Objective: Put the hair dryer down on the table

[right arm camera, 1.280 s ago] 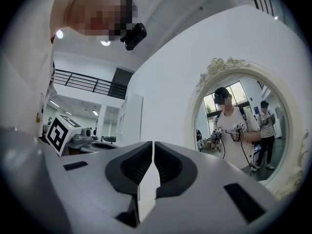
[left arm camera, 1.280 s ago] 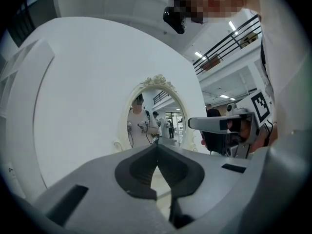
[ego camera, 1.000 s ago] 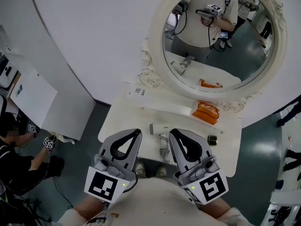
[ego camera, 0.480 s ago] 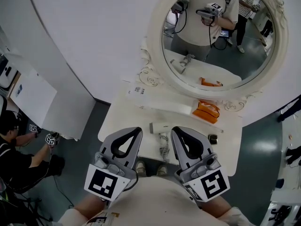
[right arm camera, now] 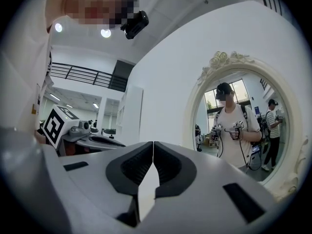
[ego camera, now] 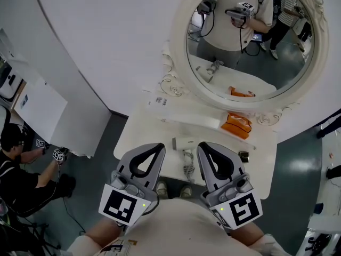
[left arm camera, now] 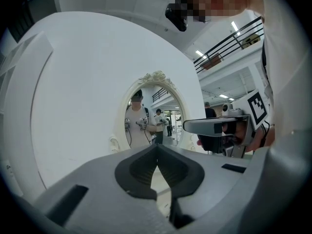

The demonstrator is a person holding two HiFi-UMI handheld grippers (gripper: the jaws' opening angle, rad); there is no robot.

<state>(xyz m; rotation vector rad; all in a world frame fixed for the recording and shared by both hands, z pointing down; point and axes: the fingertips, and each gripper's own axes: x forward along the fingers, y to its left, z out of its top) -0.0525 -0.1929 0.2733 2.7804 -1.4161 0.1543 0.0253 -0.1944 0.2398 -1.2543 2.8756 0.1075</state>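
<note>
The white hair dryer (ego camera: 184,142) lies on the white dressing table (ego camera: 139,136), its coiled cord (ego camera: 187,167) trailing toward the front edge. Neither gripper touches it. My left gripper (ego camera: 158,148) hovers just left of the dryer, jaws shut and empty (left arm camera: 157,146). To the dryer's right is my right gripper (ego camera: 203,146), also shut with nothing between its jaws (right arm camera: 153,143). Both point level toward the mirror. Each shows in the other's camera: the right gripper (left arm camera: 229,126) and the left gripper (right arm camera: 62,126).
A large oval mirror (ego camera: 250,41) in an ornate white frame stands behind the table. An orange packet (ego camera: 237,126), a long white box (ego camera: 193,121) and a small dark object (ego camera: 243,156) lie on the table. A person (ego camera: 15,164) crouches at the left by a white cabinet (ego camera: 43,111).
Only the head view has shifted slightly. Both grippers stay where they were, shut, and the hair dryer has not moved.
</note>
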